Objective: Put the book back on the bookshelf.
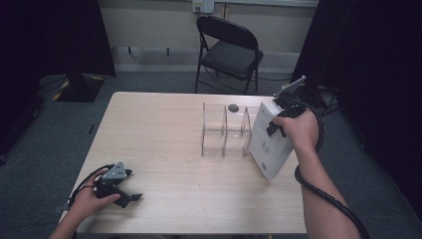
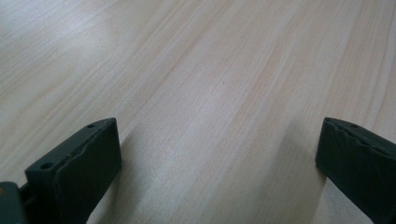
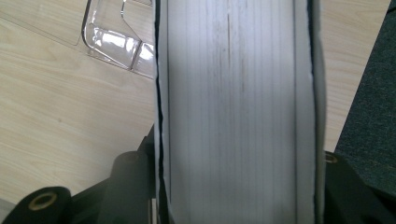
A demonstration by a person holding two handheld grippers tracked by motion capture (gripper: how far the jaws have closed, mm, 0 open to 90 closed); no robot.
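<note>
A thick white book (image 1: 268, 142) stood tilted at right of centre in the high view, its lower corner on the surface (image 1: 164, 144) and its top leaning toward the upper right. Small dark print marked its white cover. The right tool (image 1: 281, 110) gripped its upper edge. In the right gripper view its page edges (image 3: 233, 112) filled the middle of the frame as pale grey vertical lines. A clear rack (image 1: 226, 130) with upright dividers stood just left of the book, at centre frame.

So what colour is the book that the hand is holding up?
White. The book has a white cover with small dark markings, best seen in the high view.
</note>
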